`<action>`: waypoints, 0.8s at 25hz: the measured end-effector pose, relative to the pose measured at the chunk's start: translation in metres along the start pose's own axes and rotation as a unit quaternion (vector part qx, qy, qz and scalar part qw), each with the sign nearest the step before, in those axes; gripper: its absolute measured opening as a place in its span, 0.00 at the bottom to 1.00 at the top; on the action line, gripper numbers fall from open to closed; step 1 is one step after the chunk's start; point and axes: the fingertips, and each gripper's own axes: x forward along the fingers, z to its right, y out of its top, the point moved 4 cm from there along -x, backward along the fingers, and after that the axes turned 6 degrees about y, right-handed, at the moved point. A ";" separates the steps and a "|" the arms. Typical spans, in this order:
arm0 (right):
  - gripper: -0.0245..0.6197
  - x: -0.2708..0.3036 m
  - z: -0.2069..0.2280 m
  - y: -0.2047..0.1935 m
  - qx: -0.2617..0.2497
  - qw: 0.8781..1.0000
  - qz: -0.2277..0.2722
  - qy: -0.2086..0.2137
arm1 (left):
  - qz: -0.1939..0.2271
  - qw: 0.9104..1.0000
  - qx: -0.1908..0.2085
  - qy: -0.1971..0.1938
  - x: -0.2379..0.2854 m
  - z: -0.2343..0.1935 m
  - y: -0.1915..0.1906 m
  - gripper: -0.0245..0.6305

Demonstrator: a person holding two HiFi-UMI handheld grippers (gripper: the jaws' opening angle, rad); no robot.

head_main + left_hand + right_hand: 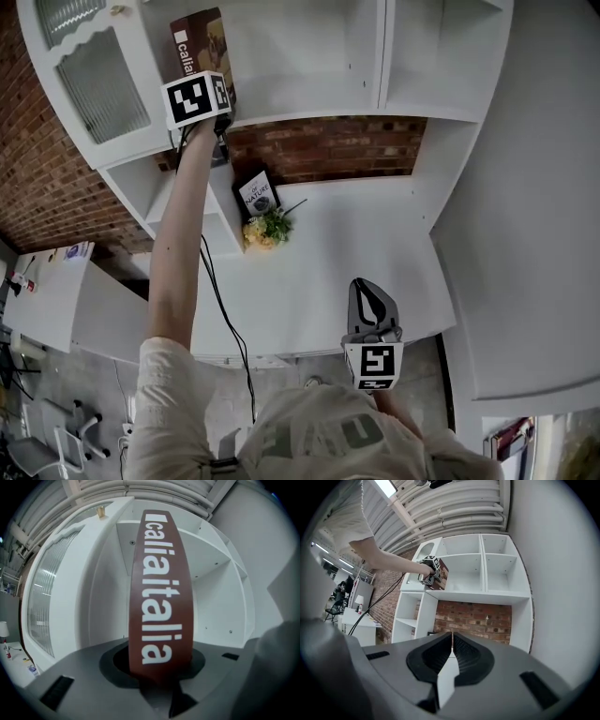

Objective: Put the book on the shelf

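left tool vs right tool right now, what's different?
Grip: the left tool is shut on the brown book; the right tool has its jaws together on nothing.
Height: the left tool is up at the upper shelf; the right tool hangs low, near the person's body and the front edge of the white desk.
Shared: the same grey two-jaw build.

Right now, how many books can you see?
2. A brown book is in the left gripper, up at the shelf. A small book stands on the desk by the flowers. Others may be hidden.
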 end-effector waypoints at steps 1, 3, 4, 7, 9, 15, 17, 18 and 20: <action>0.06 0.000 0.000 0.000 -0.003 1.000 -0.001 -0.001 | -0.001 1.000 -0.001 0.002 0.005 0.000 0.001 0.27; 0.06 0.001 0.002 0.002 -0.010 1.000 0.000 -0.005 | -0.003 1.000 -0.002 0.004 0.014 -0.001 0.002 0.27; 0.06 0.001 0.004 0.002 -0.012 1.000 -0.001 -0.008 | -0.004 1.000 -0.003 0.006 0.019 -0.001 0.002 0.27; 0.06 0.000 0.012 0.001 -0.009 1.000 -0.005 -0.021 | -0.003 1.000 -0.006 0.010 0.034 -0.002 0.003 0.27; 0.06 -0.002 0.019 -0.001 -0.012 0.999 -0.010 -0.033 | -0.005 1.000 -0.005 0.011 0.045 -0.001 0.005 0.27; 0.06 -0.003 0.033 -0.008 -0.011 0.998 -0.021 -0.057 | -0.009 1.000 -0.007 0.020 0.075 -0.003 0.010 0.27; 0.06 -0.002 0.037 -0.012 -0.008 0.998 -0.027 -0.062 | -0.012 1.000 -0.001 0.020 0.083 -0.004 0.011 0.27; 0.06 -0.001 0.040 -0.013 -0.007 0.997 -0.030 -0.066 | -0.014 1.000 -0.002 0.020 0.088 -0.005 0.011 0.27; 0.06 0.000 0.044 -0.016 -0.007 0.997 -0.034 -0.072 | -0.015 1.000 -0.007 0.021 0.095 -0.007 0.012 0.27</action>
